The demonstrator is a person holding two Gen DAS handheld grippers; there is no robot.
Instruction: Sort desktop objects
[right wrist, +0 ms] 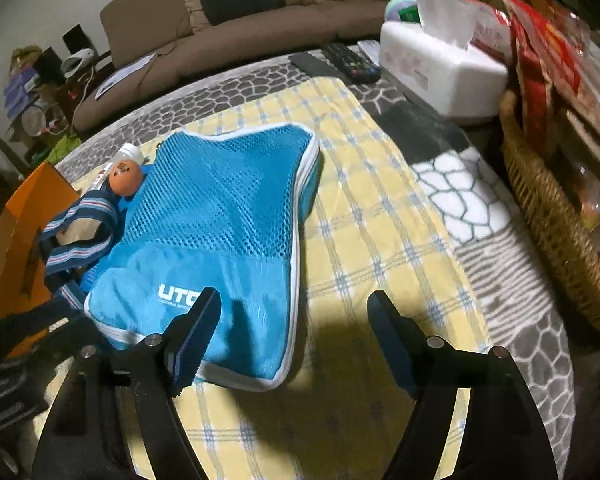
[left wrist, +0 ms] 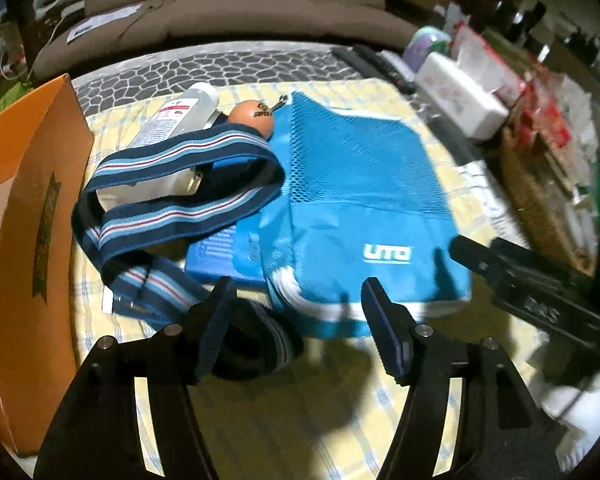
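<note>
A blue mesh pouch [left wrist: 352,208] marked UTO lies on the yellow checked cloth [left wrist: 300,420]. It partly covers a flat blue box [left wrist: 214,256]. A navy striped strap [left wrist: 172,200] loops left of the pouch, and its end lies between the fingers of my open left gripper [left wrist: 296,304] without being pinched. Behind the strap are a clear bottle [left wrist: 176,116] and an orange egg-shaped thing [left wrist: 252,118]. In the right wrist view my right gripper [right wrist: 294,300] is open, its left finger over the front corner of the pouch [right wrist: 220,220].
An open orange carton [left wrist: 32,200] stands at the cloth's left edge. A white tissue box [right wrist: 440,68], remote controls [right wrist: 348,62] and a wicker basket [right wrist: 552,220] full of packets crowd the right side. A brown sofa [right wrist: 240,32] lies beyond the table.
</note>
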